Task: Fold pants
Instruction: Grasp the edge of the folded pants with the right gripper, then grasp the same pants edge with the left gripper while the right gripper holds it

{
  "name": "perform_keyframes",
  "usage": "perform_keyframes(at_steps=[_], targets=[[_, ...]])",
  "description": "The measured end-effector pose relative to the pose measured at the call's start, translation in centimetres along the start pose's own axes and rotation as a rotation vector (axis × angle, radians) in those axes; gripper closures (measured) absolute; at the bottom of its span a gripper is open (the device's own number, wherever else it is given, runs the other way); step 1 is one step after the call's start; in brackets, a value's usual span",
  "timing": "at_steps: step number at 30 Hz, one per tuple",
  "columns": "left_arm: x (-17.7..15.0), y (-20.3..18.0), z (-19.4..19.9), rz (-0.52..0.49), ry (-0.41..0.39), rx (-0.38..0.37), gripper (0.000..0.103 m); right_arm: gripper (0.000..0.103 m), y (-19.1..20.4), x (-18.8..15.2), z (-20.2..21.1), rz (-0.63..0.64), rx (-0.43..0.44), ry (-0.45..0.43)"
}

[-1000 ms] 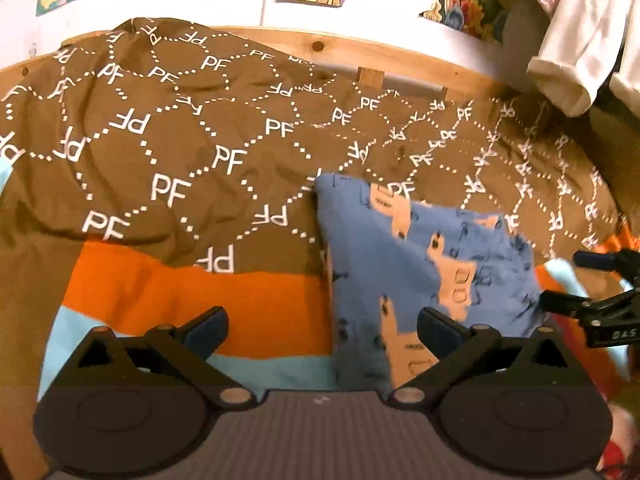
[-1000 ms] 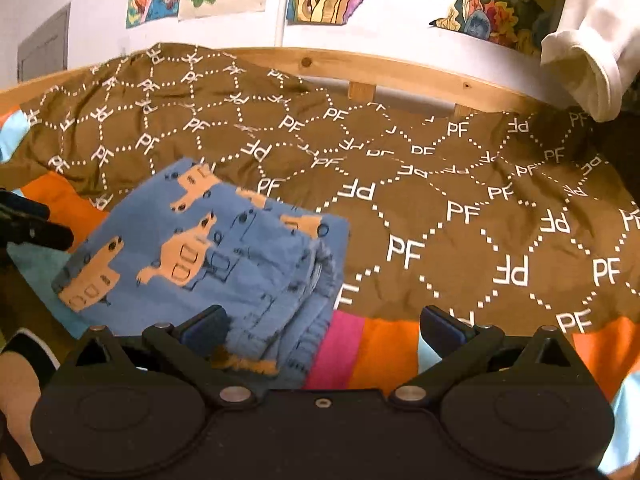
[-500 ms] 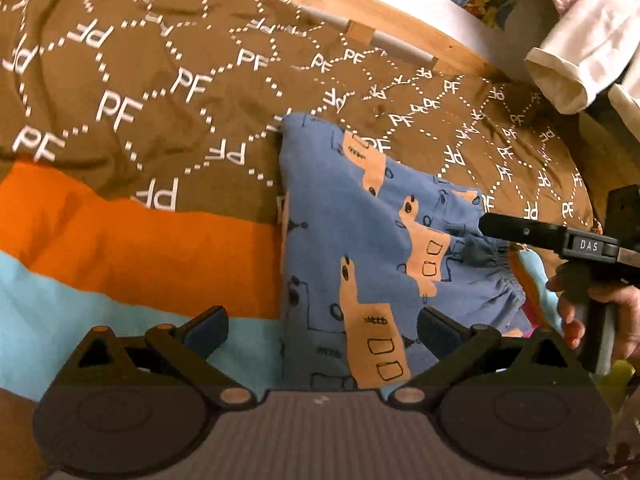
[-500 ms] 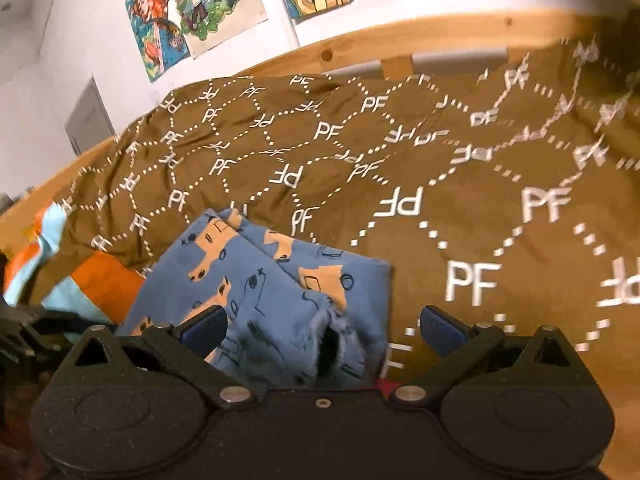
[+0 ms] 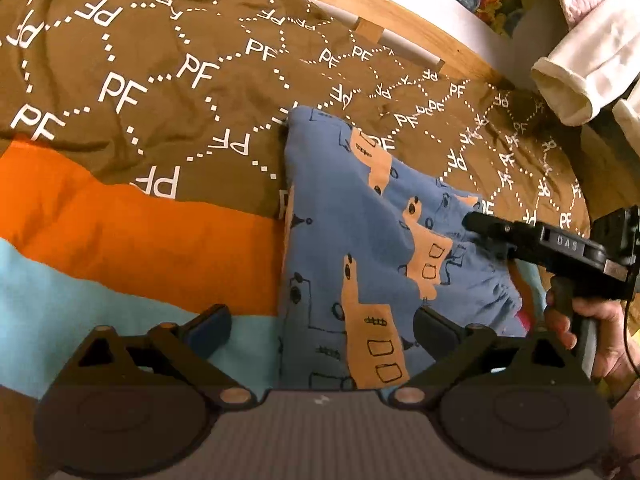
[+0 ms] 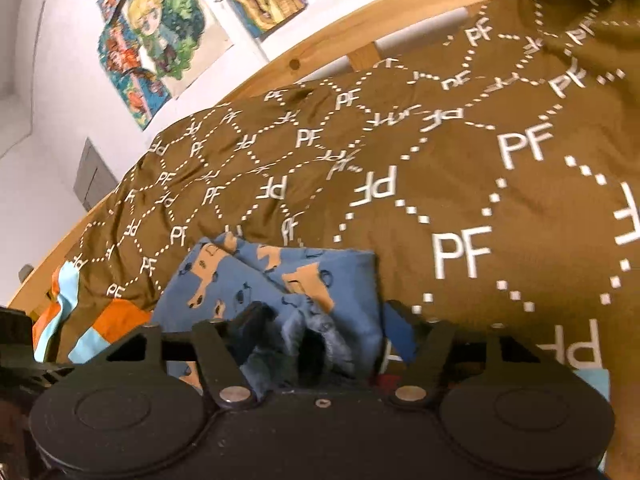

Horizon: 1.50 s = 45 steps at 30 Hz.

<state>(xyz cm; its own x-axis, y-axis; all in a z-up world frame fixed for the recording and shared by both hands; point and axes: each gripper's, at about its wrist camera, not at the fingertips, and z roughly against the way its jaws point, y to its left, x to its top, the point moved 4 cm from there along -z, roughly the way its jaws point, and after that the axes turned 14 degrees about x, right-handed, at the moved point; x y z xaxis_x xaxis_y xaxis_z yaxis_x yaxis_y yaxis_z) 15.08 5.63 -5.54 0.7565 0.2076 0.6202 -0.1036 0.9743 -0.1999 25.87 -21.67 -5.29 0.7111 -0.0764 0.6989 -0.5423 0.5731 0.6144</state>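
Note:
Blue pants printed with orange vehicles lie folded on the brown, orange and light-blue blanket. My left gripper hovers over their near left edge. Its jaws are wide and closing slightly, and the pads touch nothing. In the left wrist view the right gripper's upper finger reaches in over the gathered waistband, with a hand on its handle. In the right wrist view my right gripper is closing with the bunched waistband between its fingers. The pads flank the cloth without clearly pinching it.
A wooden bed rail runs along the far side of the blanket, with posters on the white wall behind it. White garments hang at the upper right in the left wrist view. Wide brown blanket lies left of and beyond the pants.
The right gripper rolled, moved in at the pants' waistband end, and its jaws narrowed around the bunched cloth. The left gripper tilted down over the pants' near left edge.

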Motion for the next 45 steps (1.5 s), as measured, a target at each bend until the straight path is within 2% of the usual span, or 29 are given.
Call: perform_keyframes(at_steps=[4,7,10,12,16,18,21,26,30,38,45], targets=[[-0.1,-0.2,0.0,-0.039,0.015,0.055,0.022,0.046,-0.5,-0.1,0.3,-0.022,-0.003,-0.011],[0.0,-0.5,0.4,-0.058,0.028,0.083,0.029,0.047,-0.3,-0.2,0.1,-0.01,-0.017,-0.006],[0.2,-1.4,0.5,-0.103,0.038,0.145,0.05,0.047,-0.2,-0.3,0.0,-0.015,-0.021,-0.002],[0.4,-2.4,0.8,-0.14,0.036,0.144,0.06,0.047,-0.2,-0.4,0.0,-0.014,-0.024,-0.001],[0.4,-3.5,1.0,-0.178,0.045,0.172,0.062,0.052,0.1,-0.6,0.0,-0.001,-0.046,-0.001],[0.4,-3.4,1.0,-0.166,0.048,0.179,0.068,0.054,0.1,-0.7,0.0,-0.002,-0.05,-0.005],[0.4,-3.1,0.9,-0.149,0.054,0.177,0.072,0.057,0.1,-0.8,-0.1,-0.013,-0.049,-0.012],[0.3,-2.9,0.7,-0.139,0.056,0.173,0.073,0.059,0.0,-1.0,-0.1,-0.011,-0.052,-0.019],[0.3,-2.7,0.7,-0.137,0.051,0.174,0.076,0.067,0.3,-1.2,-0.1,0.007,-0.06,-0.021],[0.2,-2.7,0.6,-0.137,0.051,0.176,0.076,0.074,2.8,-1.6,-0.8,0.171,-0.158,0.005],[0.2,-2.8,1.3,-0.134,0.025,0.169,0.086,0.08,5.5,-2.1,-0.8,0.329,-0.256,-0.002]])
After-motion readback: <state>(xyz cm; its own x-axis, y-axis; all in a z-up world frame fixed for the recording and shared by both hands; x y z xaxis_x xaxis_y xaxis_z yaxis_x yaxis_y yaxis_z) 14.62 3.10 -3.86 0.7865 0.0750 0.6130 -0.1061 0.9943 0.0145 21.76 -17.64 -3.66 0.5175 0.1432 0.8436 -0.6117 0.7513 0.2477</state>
